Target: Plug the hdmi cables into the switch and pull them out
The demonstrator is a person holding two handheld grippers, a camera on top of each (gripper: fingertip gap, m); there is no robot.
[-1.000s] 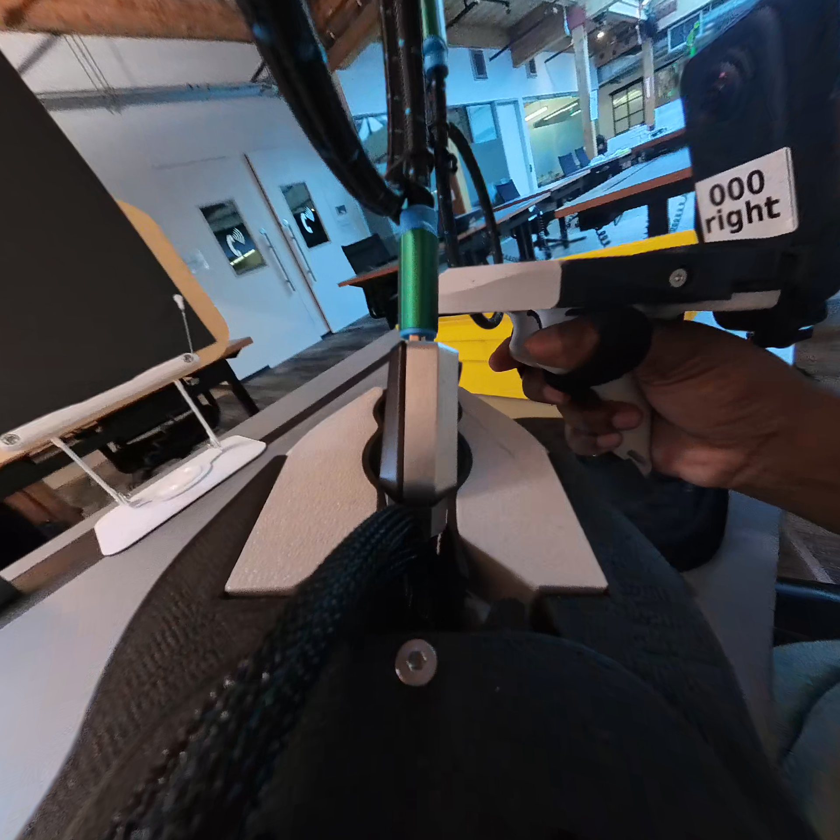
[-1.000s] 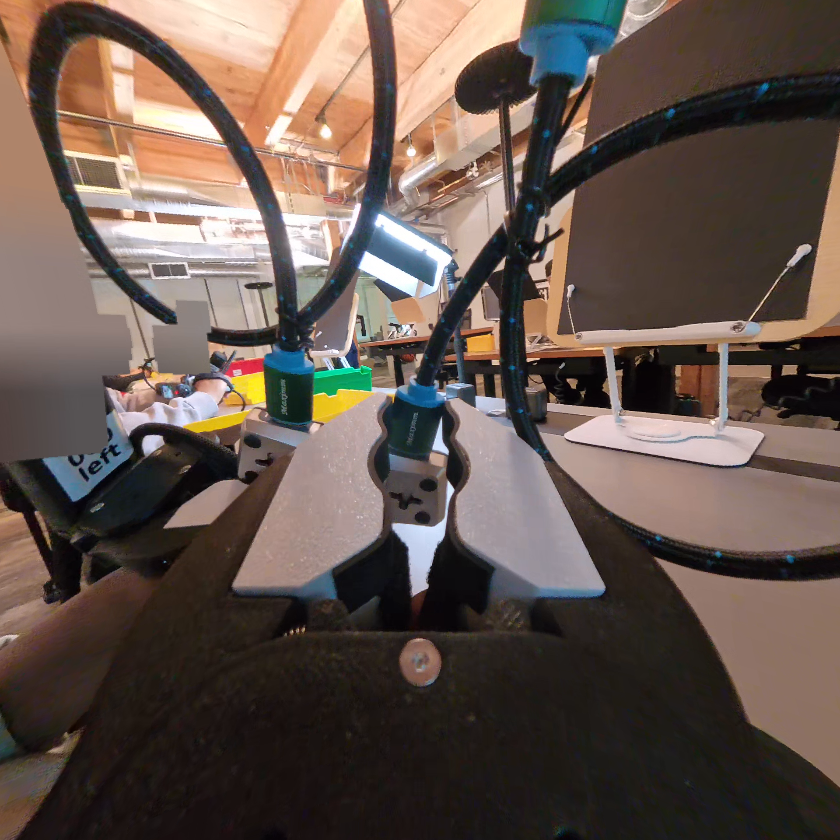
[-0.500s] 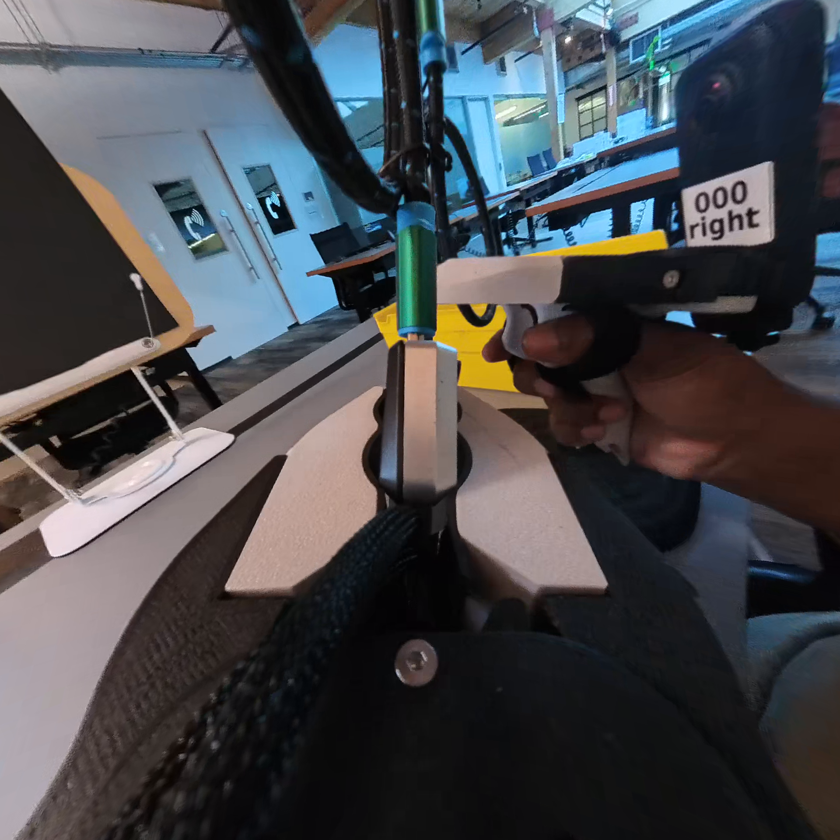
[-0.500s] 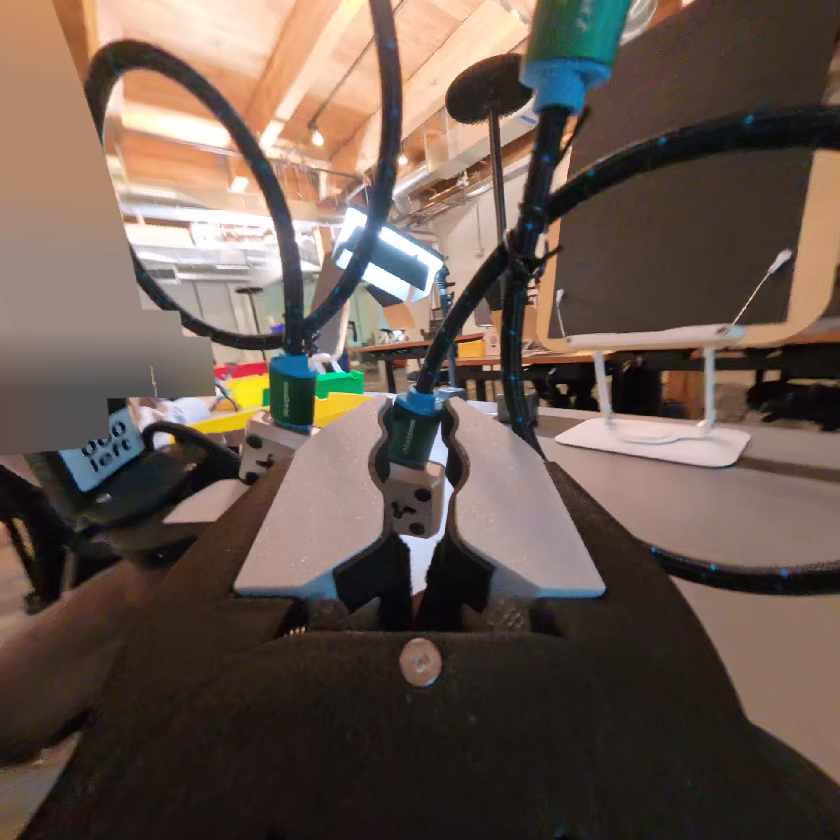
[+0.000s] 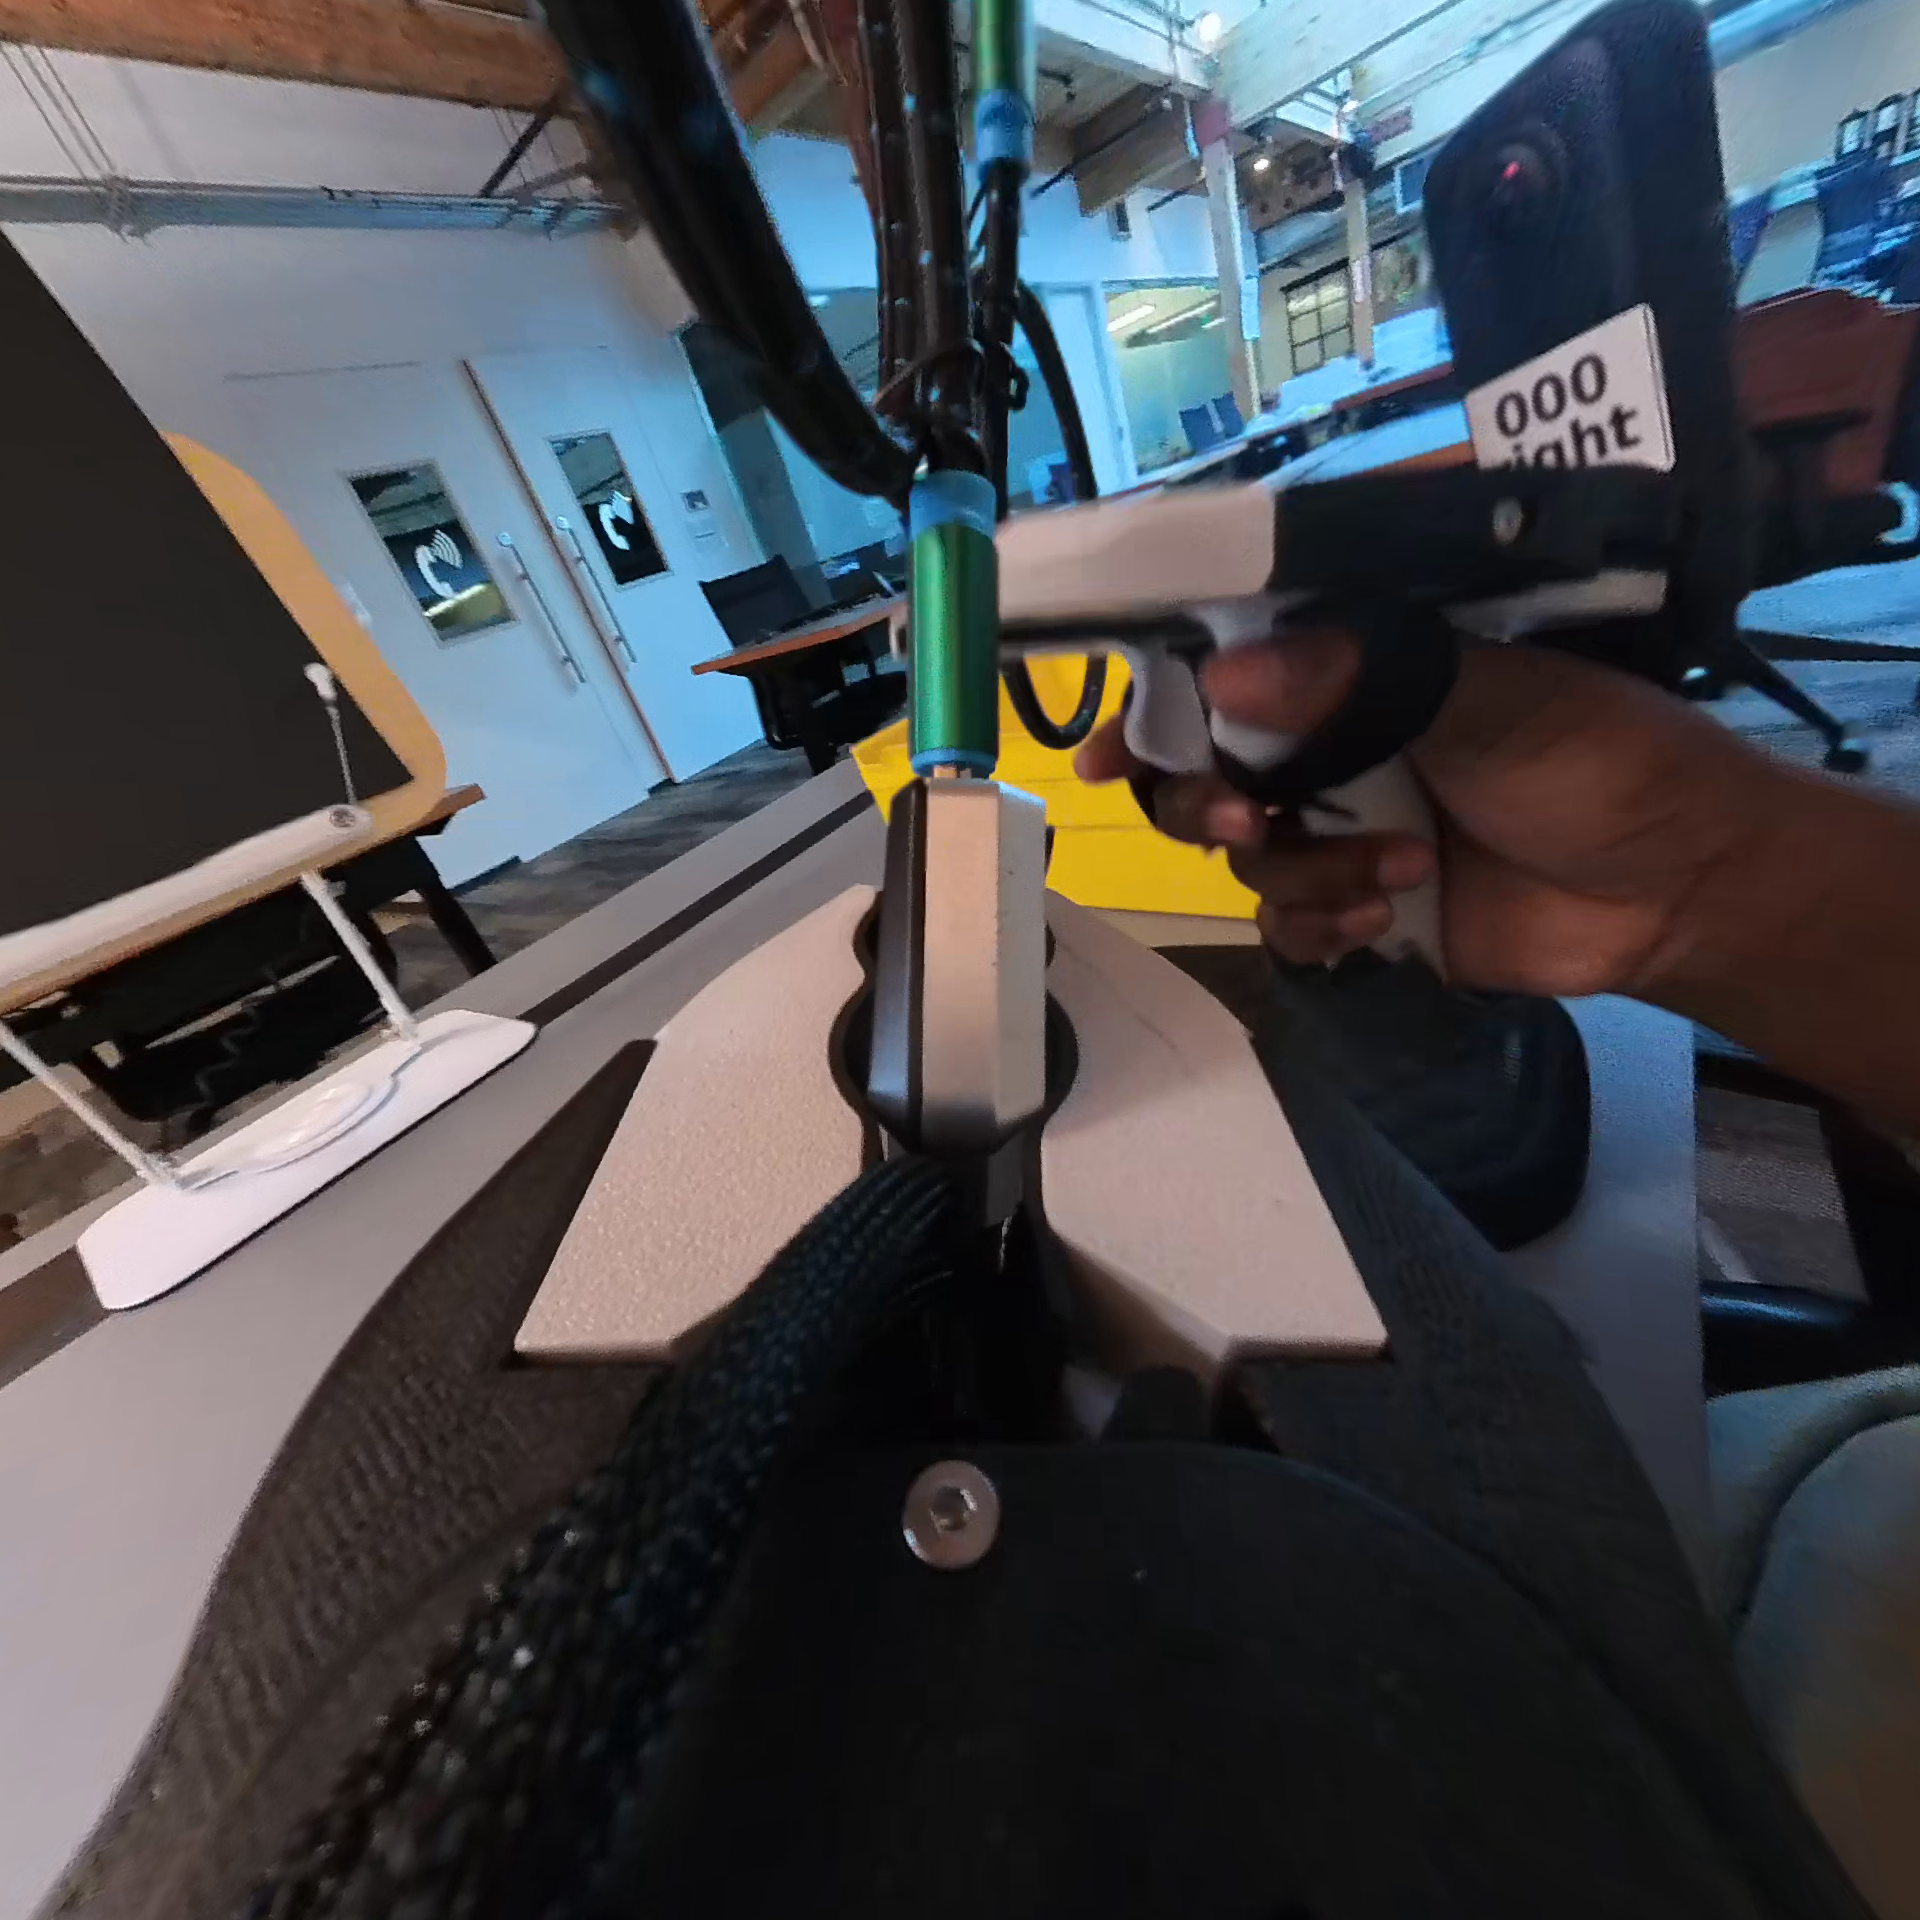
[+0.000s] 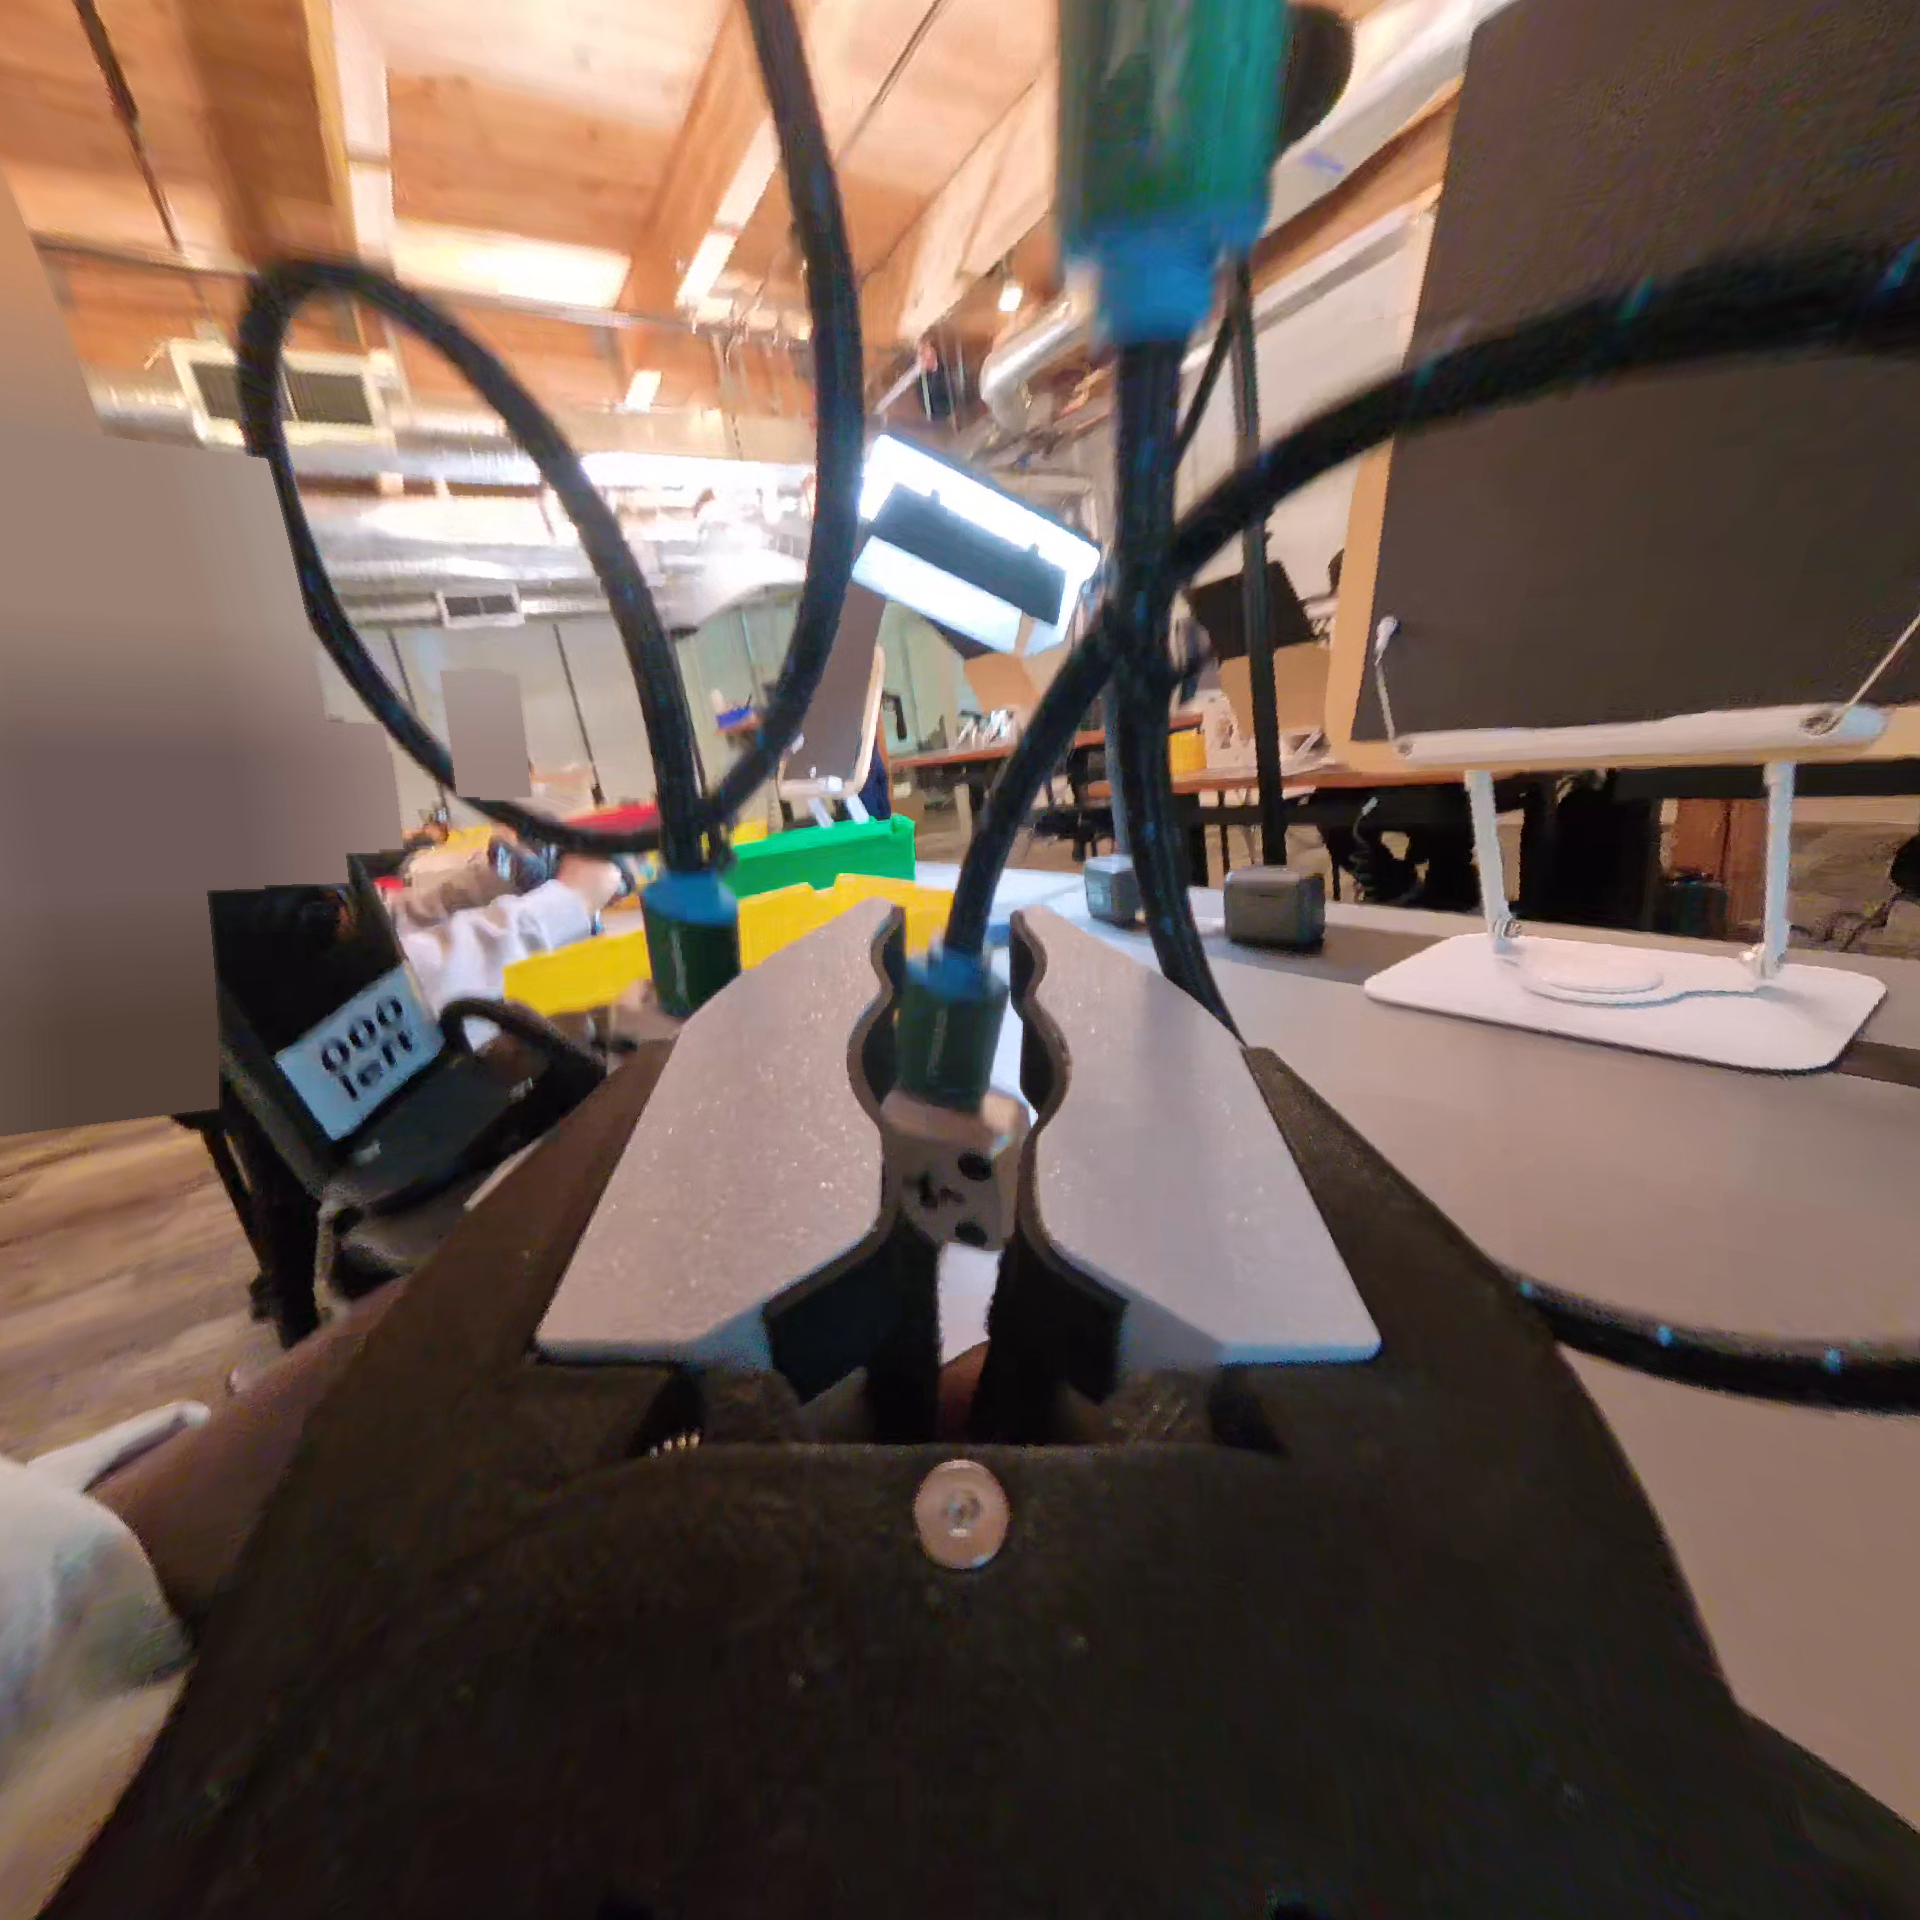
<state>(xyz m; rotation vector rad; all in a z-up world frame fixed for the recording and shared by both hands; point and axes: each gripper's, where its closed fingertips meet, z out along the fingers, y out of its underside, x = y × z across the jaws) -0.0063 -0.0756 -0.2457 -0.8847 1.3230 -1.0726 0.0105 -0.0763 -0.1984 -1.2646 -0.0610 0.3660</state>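
My left gripper (image 5: 956, 935) is shut on the silver HDMI switch (image 5: 977, 966) and holds it edge-on above the grey table (image 5: 135, 1455). A green HDMI plug (image 5: 951, 644) stands in the switch's top, with a sliver of metal showing at the joint. My right gripper (image 6: 956, 935) is shut on that plug (image 6: 945, 1039), with the switch (image 6: 951, 1174) just below it. In the left wrist view its fingers (image 5: 1122, 561) reach the plug from the right. A second green plug (image 6: 686, 956) sits in the switch, half hidden by my finger. A third plug (image 6: 1164, 156) hangs overhead.
Black braided cables (image 6: 623, 582) loop overhead, and one cable (image 6: 1714, 1361) lies on the table at right. A white stand (image 6: 1621, 997) holds a dark board behind. Yellow bin (image 6: 582, 977), green bin (image 6: 821, 852) and two small dark boxes (image 6: 1273, 904) sit farther back.
The plug and switch now sit deeper between my right fingers, and the second plug has slid partly behind my left finger. The plug stays seated. Both views have shifted slightly.
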